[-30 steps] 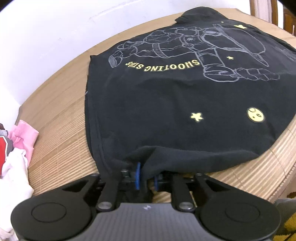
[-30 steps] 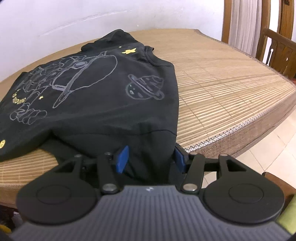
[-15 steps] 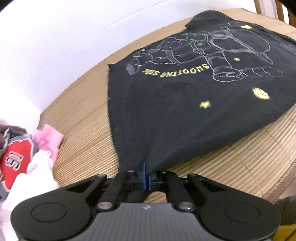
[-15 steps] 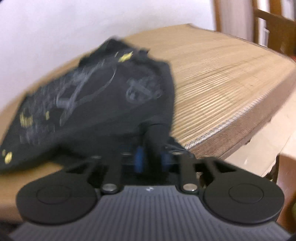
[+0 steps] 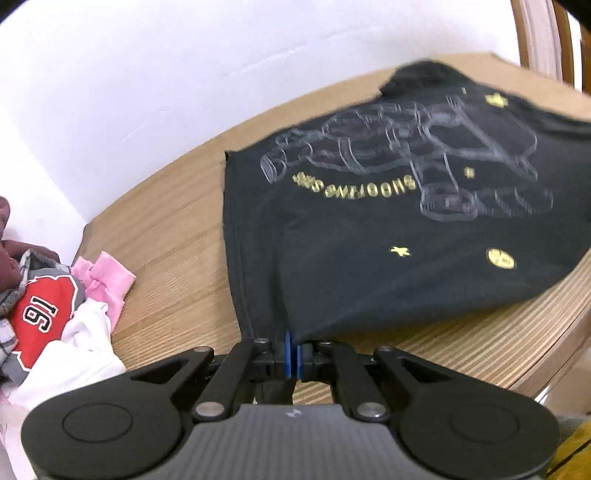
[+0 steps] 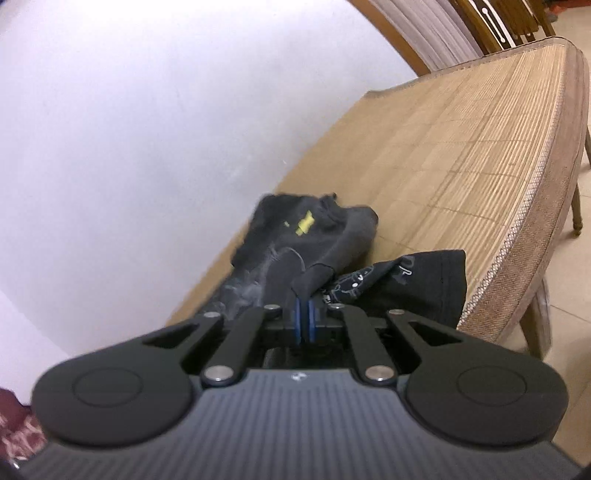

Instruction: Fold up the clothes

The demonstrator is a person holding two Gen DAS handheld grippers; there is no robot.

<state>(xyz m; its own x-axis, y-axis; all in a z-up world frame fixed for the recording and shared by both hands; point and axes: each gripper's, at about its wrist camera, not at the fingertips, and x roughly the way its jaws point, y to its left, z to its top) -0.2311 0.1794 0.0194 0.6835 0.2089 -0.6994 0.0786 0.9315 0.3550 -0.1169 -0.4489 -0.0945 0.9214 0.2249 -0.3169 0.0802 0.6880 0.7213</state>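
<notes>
A black T-shirt with a white astronaut drawing and yellow letters lies on the bamboo-mat table. My left gripper is shut on its near hem corner, and the cloth rises taut from the blue pads. In the right wrist view the same shirt is bunched and stretched away from me. My right gripper pinches a fold of it, jaws still closing the last bit on the fabric. A loose flap hangs to the right of those fingers.
A pile of clothes, red with a number, pink and white, sits at the table's left end. The mat stretches to the right of the shirt, with the table edge and floor beyond. Wooden chairs stand at the far right, beside a white wall.
Both grippers have gone from open around the hem to shut on it and have risen. The right one rolled and pulled its side up, so the shirt bunched there.
</notes>
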